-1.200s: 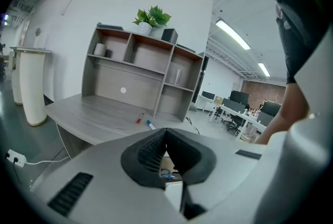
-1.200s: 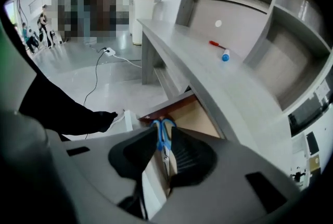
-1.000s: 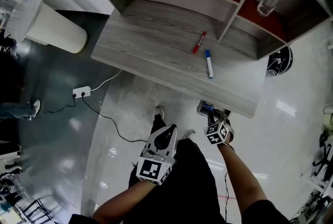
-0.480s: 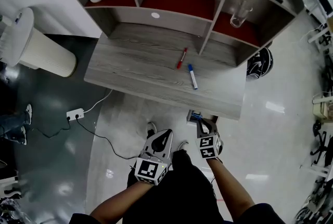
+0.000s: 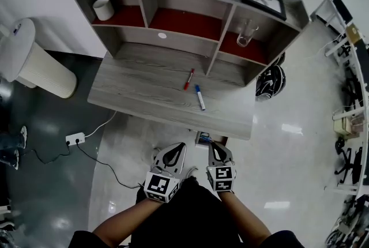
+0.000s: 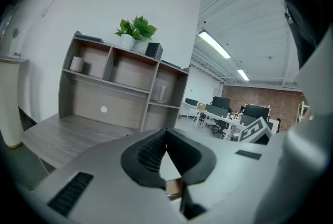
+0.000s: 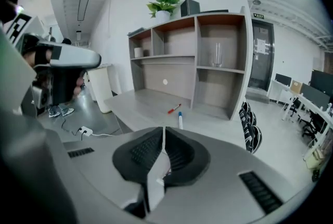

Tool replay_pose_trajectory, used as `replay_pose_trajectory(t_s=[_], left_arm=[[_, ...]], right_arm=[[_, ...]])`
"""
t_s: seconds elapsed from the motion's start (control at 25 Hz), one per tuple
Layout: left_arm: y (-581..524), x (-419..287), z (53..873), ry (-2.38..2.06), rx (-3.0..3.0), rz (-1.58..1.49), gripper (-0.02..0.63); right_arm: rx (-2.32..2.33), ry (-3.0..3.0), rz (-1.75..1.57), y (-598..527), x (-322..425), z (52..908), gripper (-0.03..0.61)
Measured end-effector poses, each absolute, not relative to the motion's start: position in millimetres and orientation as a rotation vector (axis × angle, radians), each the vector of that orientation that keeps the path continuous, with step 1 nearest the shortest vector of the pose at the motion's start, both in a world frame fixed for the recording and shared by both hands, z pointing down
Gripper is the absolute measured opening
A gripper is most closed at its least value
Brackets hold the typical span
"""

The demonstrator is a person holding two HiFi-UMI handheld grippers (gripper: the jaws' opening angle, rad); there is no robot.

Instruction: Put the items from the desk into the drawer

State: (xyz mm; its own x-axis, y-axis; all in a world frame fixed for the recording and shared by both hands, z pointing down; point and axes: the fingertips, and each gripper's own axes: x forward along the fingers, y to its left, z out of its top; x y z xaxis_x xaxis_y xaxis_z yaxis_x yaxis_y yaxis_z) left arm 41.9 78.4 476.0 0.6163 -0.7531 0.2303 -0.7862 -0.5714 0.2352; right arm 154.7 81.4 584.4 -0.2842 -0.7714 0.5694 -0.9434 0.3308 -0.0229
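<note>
- Markers: two slim cylinders, one red marker [image 5: 188, 79], one blue marker [image 5: 199, 97], just apart, right of centre on the grey woodgrain desk [image 5: 144, 85].
- Left gripper [image 5: 176, 149], right gripper [image 5: 215, 147]: jaws closed on nothing, near side of the desk.

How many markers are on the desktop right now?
2. The red marker lies near the middle of the desktop, in front of a shelf divider. The blue marker lies just right of it, nearer the front edge. Nothing there seems to hide more.
</note>
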Motion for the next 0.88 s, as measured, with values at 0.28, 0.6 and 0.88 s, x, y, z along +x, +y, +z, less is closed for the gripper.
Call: replay_pose_trajectory(t_s=[0.28,0.6,0.88], left_arm=[[81,62,452,-1.271,2.571,0.092,0.012],[100,82,431,-1.296,2.584,0.031,0.012],[114,90,415,-1.330,2.586,-0.035,0.012]], right_arm=[[1.545,-2.282,0.438,90,156,526,0.025],[1.592,-2.431,0.307,109,161,456,0.025],[1.605,-2.505,0.205,119,165,419,0.025]])
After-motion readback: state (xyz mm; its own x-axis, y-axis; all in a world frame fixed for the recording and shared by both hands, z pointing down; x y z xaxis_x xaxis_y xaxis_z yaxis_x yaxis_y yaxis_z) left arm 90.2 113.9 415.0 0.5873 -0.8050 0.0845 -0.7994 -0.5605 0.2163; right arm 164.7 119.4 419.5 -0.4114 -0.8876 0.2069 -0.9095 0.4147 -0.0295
